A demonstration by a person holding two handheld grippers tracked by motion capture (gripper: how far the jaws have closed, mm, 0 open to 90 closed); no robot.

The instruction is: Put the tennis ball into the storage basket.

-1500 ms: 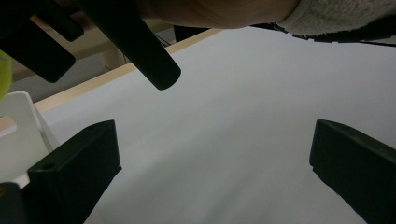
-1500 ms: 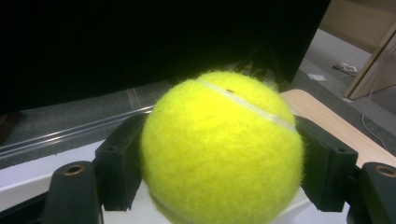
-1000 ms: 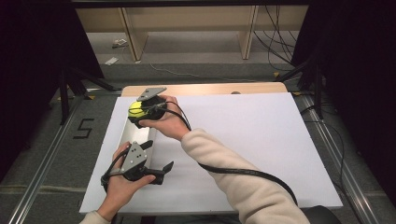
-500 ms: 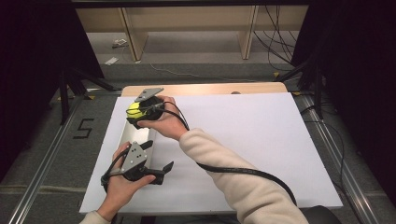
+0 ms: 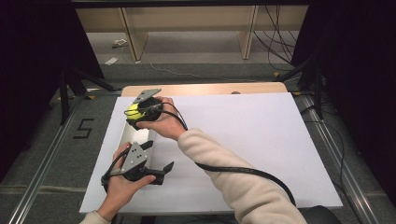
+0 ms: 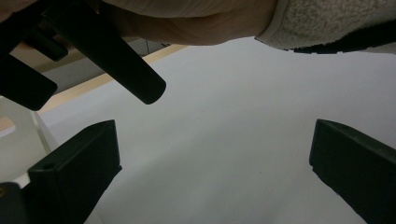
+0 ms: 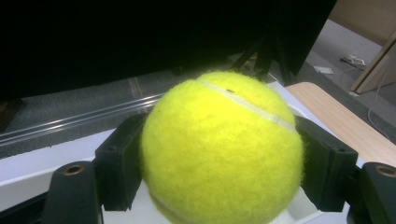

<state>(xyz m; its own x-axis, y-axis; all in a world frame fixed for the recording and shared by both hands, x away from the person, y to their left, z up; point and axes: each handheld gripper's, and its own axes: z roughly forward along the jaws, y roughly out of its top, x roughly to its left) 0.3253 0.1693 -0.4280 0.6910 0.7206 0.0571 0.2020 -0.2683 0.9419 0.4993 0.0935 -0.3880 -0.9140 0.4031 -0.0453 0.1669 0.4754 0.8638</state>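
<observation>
**A:** What are we working on?

**B:** We see a table (image 5: 205, 88) with a pale wooden top, nearly all of it covered by a large white sheet (image 5: 243, 144); only a strip of wood shows along the far edge. Near the sheet's left edge lies a clear shallow tray (image 5: 133, 135).

**A:** And the room around it?

**B:** Grey carpeted floor (image 5: 196, 70), with a "5" (image 5: 83, 128) marked in black on it to the left of the table. Metal rails (image 5: 42, 163) run along both sides. Beyond the table stand light wooden shelf legs (image 5: 247, 32), black cables (image 5: 275, 28) trail down at the far right, and dark drapes hang on both sides.

**A:** Where is the ball?

**B:** The tennis ball (image 7: 222, 149) is clamped between the jaws of the right gripper (image 5: 140, 112), held above the far end of the tray at the sheet's left side. In the right gripper view we see both black jaws pressed against the ball's sides.

**A:** And the other tool?

**B:** The left gripper (image 5: 156, 161) sits nearer the person, just above the sheet, its jaws spread wide with nothing between them. In the left gripper view we see only white sheet in the gap, with the right forearm's fleecy sleeve (image 6: 327, 23) crossing overhead.
</observation>
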